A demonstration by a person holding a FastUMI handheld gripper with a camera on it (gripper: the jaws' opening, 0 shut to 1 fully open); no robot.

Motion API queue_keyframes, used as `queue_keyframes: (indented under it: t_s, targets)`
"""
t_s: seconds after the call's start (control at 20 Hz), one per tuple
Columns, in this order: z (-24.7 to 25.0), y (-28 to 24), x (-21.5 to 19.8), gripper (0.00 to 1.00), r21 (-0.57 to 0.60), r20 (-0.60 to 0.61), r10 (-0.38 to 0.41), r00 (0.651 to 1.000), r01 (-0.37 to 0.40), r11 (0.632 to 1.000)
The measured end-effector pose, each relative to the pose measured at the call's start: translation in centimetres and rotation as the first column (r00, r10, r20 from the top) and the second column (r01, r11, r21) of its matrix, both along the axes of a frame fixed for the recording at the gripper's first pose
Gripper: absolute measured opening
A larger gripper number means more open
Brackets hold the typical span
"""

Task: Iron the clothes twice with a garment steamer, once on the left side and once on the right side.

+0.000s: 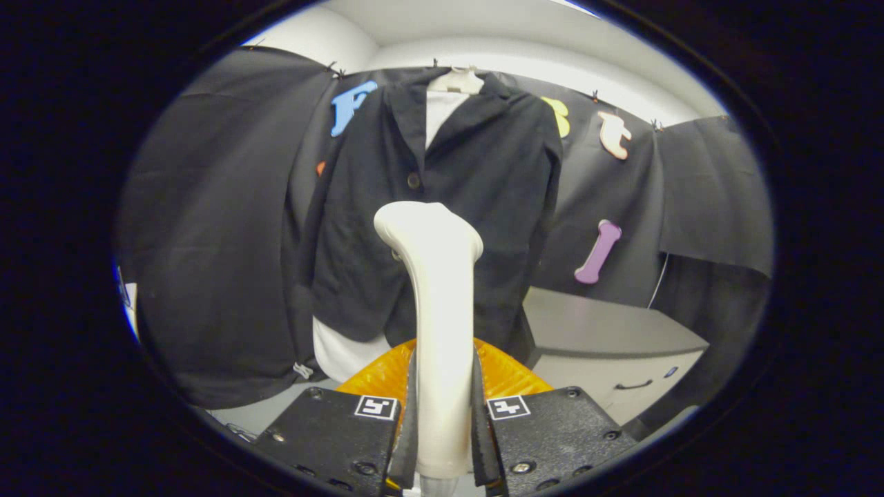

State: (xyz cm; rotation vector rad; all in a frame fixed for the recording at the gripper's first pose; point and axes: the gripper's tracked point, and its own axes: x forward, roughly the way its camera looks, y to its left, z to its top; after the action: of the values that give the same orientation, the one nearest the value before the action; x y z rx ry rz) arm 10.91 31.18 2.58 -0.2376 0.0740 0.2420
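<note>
My gripper (442,442) jaws clenched on the white garment steamer (436,331) handle, upright, black jacket (476,179) hanging just beyond it

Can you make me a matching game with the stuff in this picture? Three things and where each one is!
Things:
1. steamer
2. jacket
3. cabinet

Places:
A. hanging on the wall, beyond the fingers
B. low down, beside the jacket's lower edge
C. between the fingers, which press on its handle from both sides

Pairs: 1-C, 2-A, 3-B

The gripper is shut on the steamer.
</note>
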Motion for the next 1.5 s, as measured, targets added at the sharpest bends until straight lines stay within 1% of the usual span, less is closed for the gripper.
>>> queue_keyframes:
  t_s: [0.1, 0.2, 0.25, 0.4, 0.65, 0.75, 0.85, 1.05, 1.3, 1.5]
  targets:
    - [4.2, 2.0, 0.2, 0.34, 0.027, 0.087, 0.036, 0.996, -0.038, 0.999]
    - [8.3, 4.3, 1.2, 0.34, 0.056, 0.171, 0.061, 0.983, -0.072, 0.996]
    - [10.2, 5.1, 1.2, 0.34, 0.064, 0.211, 0.07, 0.975, -0.085, 0.994]
    - [15.9, 7.7, 3.0, 0.34, 0.083, 0.327, 0.086, 0.941, -0.119, 0.989]
    - [23.6, 11.9, 6.4, 0.34, 0.112, 0.438, 0.086, 0.895, -0.15, 0.982]
    - [25.9, 13.8, 8.1, 0.34, 0.12, 0.452, 0.103, 0.886, -0.175, 0.977]
    - [27.5, 15.9, 9.6, 0.34, 0.135, 0.453, 0.124, 0.883, -0.205, 0.969]
    - [30.1, 18.6, 12.2, 0.34, 0.098, 0.491, 0.12, 0.863, -0.192, 0.977]
    - [29.6, 19.7, 15.5, 0.34, 0.062, 0.464, 0.084, 0.882, -0.127, 0.99]
    - [28.4, 19.7, 15.3, 0.34, 0.053, 0.47, 0.088, 0.878, -0.128, 0.99]
